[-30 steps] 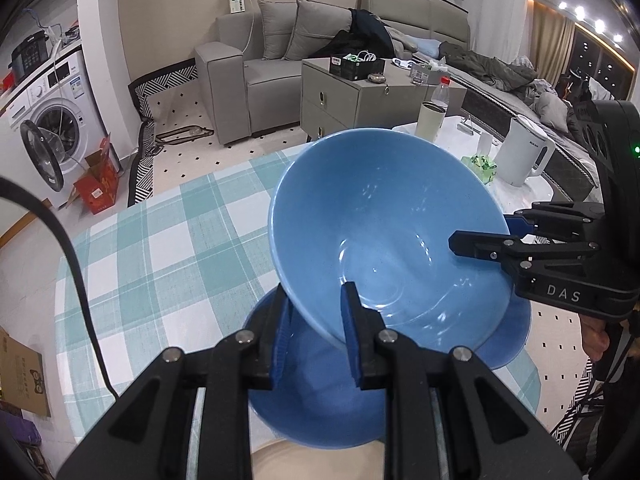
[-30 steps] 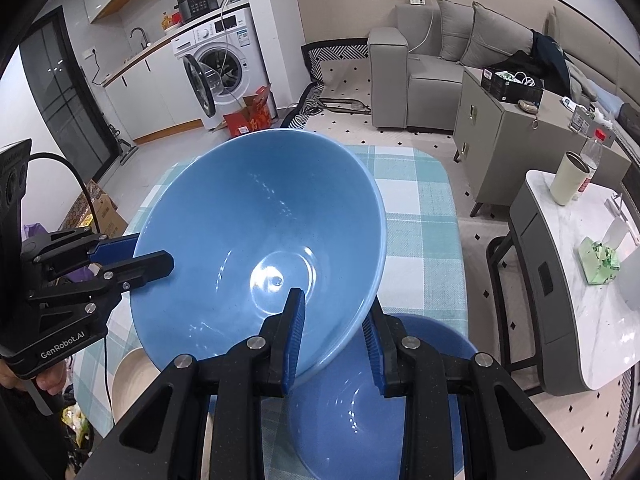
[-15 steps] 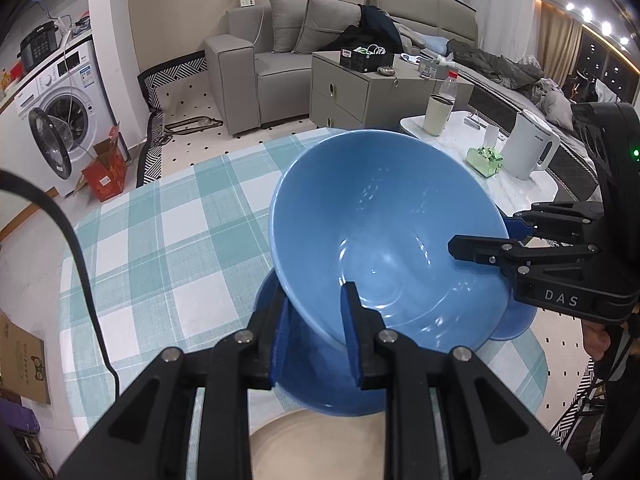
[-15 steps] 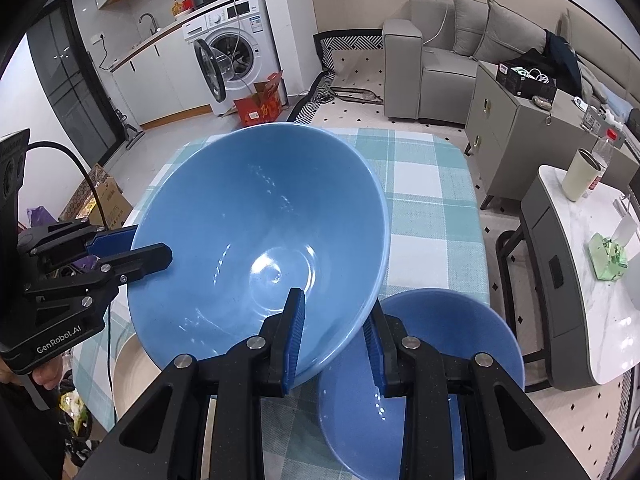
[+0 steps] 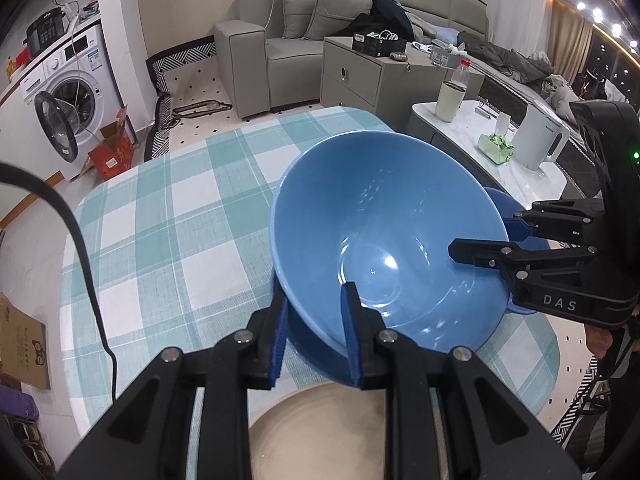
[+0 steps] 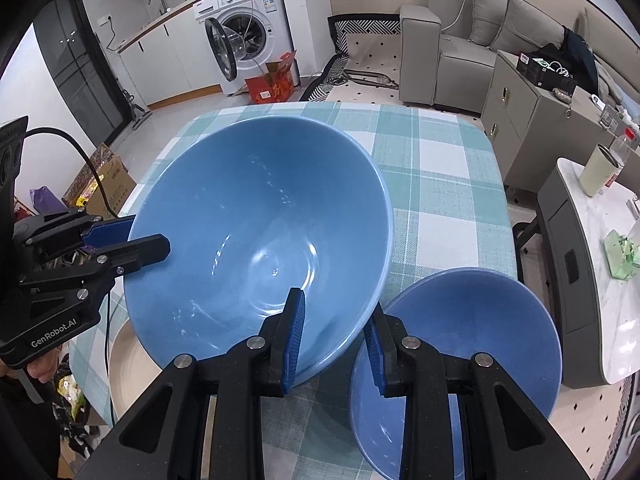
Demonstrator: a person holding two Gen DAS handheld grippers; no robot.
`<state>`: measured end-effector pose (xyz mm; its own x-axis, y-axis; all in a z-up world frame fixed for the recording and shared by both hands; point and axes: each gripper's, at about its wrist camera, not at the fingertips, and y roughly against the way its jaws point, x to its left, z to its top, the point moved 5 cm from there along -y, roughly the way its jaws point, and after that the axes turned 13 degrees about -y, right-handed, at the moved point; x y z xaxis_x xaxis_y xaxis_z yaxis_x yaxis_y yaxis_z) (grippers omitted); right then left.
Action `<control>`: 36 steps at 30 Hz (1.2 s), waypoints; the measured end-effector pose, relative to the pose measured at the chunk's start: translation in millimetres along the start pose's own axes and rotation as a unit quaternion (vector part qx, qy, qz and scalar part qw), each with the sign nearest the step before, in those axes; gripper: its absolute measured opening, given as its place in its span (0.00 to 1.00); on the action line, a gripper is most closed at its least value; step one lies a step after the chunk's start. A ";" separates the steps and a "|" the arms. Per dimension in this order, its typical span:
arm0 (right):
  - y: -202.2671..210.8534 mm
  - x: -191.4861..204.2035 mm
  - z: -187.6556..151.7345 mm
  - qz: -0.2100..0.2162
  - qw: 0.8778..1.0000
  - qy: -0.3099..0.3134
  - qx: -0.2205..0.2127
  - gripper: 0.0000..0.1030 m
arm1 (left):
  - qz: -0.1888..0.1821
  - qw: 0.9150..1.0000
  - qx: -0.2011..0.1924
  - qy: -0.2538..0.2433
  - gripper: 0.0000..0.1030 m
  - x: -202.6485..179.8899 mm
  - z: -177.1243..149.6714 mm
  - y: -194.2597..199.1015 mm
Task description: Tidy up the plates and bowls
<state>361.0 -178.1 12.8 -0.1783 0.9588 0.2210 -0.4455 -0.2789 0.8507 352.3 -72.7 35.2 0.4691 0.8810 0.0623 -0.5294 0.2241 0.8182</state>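
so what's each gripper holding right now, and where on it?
Both hold the large blue bowl by its rim, on opposite sides: left gripper and right gripper each pinch the wall, one finger inside, one outside.

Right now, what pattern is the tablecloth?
The tablecloth is a teal-green and white check, seen best in the left wrist view.

Worktop (image 6: 440,168): round-cornered, covered by teal-and-white checked cloth. Smaller blue bowl (image 6: 472,344) sits on cloth at 4 o'clock in right wrist view, near worktop edge. Beige plate (image 5: 320,432) lies on cloth at 6 o'clock in left wrist view, at near edge. Far half of cloth bare.
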 end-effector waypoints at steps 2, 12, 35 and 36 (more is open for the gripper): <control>-3.8 1.9 -1.4 -0.002 1.000 0.003 0.004 0.28 | 0.000 1.000 0.004 0.000 0.22 -0.3 -3.1 -2.6; -19.8 1.7 -7.2 -0.007 1.000 0.010 0.018 0.28 | -0.005 1.000 0.017 0.000 0.22 -1.4 -13.7 -12.2; -30.0 12.4 -20.4 -0.066 0.995 0.064 0.025 0.29 | 0.000 0.999 0.039 -0.015 0.24 -6.6 -23.6 -24.6; -30.3 13.4 -20.6 -0.071 0.995 0.068 0.026 0.29 | 0.000 0.999 0.040 -0.015 0.24 -6.4 -24.2 -24.6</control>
<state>354.1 -157.9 -19.9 -0.2356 0.9713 0.0327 -0.4291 -0.1342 0.8932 345.2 -73.8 0.8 0.4911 0.8675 0.0788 -0.4721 0.1891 0.8610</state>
